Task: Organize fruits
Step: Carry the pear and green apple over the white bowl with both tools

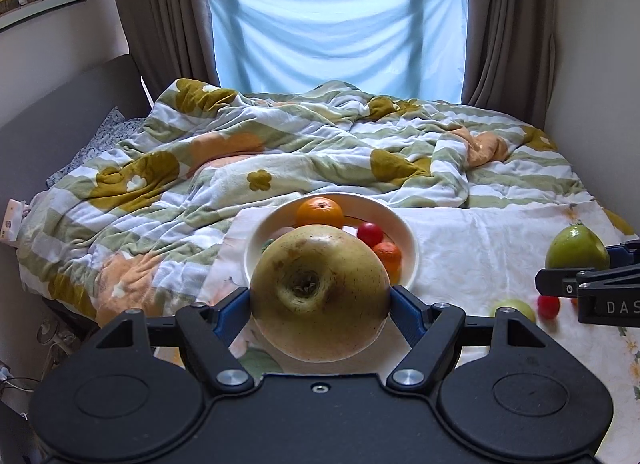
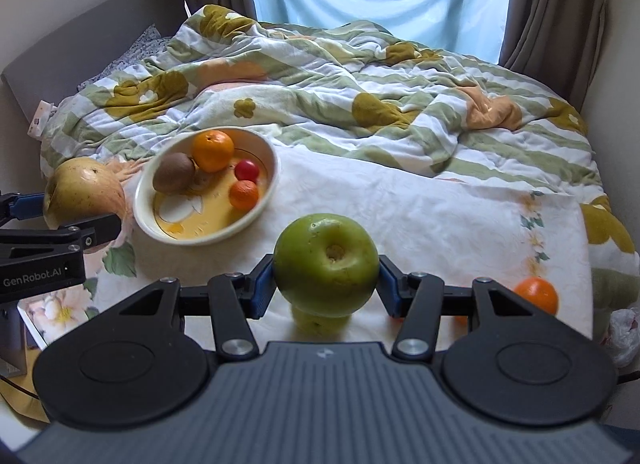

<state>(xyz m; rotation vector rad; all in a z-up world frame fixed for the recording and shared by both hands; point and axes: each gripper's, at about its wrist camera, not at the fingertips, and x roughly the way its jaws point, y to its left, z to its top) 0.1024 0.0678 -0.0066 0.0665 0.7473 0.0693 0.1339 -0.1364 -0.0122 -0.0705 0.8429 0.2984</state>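
Observation:
My left gripper (image 1: 320,296) is shut on a large yellow pear-like fruit (image 1: 320,292), held just in front of the cream bowl (image 1: 408,240); fruit and gripper also show in the right wrist view (image 2: 84,192). The bowl (image 2: 264,152) holds an orange (image 2: 212,150), a kiwi (image 2: 174,172), a red tomato (image 2: 246,170) and a small orange (image 2: 243,194). My right gripper (image 2: 326,284) is shut on a green apple (image 2: 326,264) above the white cloth, right of the bowl; the apple also shows in the left wrist view (image 1: 576,248).
A smaller green fruit (image 2: 320,324) lies under the held apple. An orange (image 2: 536,294) lies on the white cloth (image 2: 440,216) at the right. A red tomato (image 1: 548,306) lies near it. A rumpled flowered quilt (image 2: 340,104) covers the bed behind.

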